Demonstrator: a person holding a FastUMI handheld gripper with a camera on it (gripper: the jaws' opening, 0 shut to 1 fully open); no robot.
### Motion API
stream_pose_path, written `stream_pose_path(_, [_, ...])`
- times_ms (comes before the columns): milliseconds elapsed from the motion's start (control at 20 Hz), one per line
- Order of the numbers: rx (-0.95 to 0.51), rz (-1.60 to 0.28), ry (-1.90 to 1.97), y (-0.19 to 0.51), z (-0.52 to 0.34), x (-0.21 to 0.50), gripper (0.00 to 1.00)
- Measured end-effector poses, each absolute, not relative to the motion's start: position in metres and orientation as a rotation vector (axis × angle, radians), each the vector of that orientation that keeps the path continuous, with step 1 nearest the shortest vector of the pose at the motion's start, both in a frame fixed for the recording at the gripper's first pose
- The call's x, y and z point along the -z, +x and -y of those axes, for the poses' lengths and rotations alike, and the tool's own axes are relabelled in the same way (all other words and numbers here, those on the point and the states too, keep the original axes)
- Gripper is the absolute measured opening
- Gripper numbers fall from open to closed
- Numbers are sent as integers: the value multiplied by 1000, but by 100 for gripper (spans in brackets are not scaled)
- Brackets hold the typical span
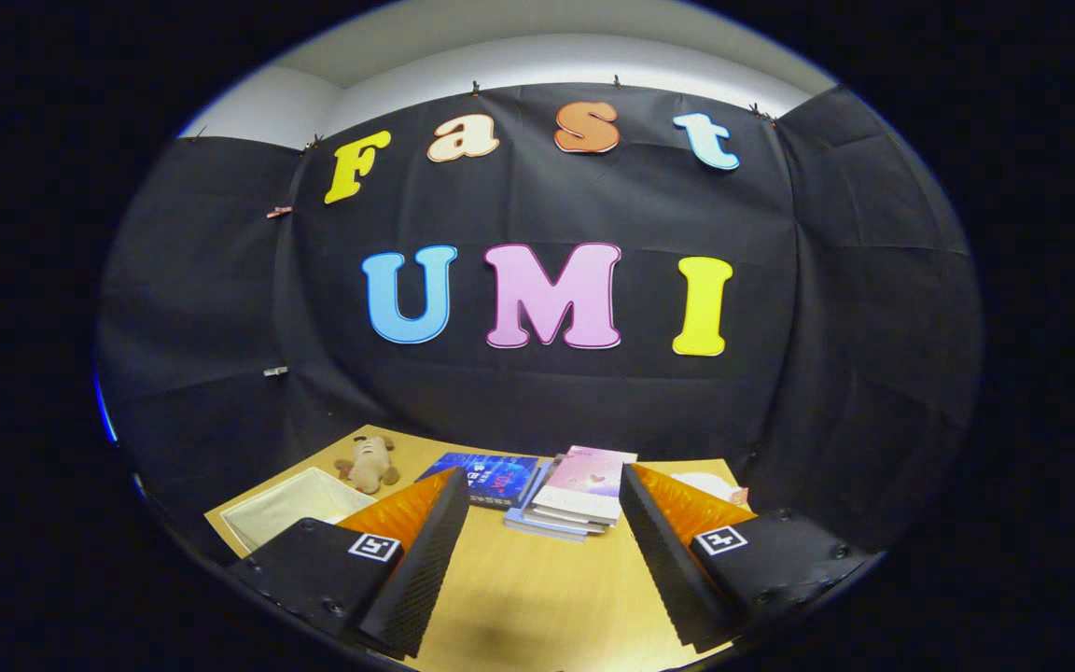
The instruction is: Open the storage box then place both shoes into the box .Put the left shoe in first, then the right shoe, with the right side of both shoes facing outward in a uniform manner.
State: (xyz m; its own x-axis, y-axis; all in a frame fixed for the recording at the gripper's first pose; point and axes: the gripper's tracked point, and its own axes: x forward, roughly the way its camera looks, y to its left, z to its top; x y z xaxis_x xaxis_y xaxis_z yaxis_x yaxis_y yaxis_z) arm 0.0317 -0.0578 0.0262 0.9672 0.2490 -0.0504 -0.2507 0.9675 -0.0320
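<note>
My gripper (542,504) hangs above the wooden table (537,597), its two black ribbed fingers (425,551) spread wide apart with nothing between them. Beyond the left finger stands a white fabric storage box (290,509), open at the top as far as I can see, partly hidden by that finger. A pale object (710,485) peeks out behind the right finger; I cannot tell what it is.
Just ahead of the fingers lies a stack of books (575,495) with a pink cover on top, and a blue book (486,476) beside it. A small plush toy (369,464) lies near the box's far corner. The black cloth wall closes the back.
</note>
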Motion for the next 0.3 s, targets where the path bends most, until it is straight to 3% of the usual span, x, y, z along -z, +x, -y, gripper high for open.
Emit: stream_pose_path(300, [-198, -48, 22, 41, 91, -33, 98])
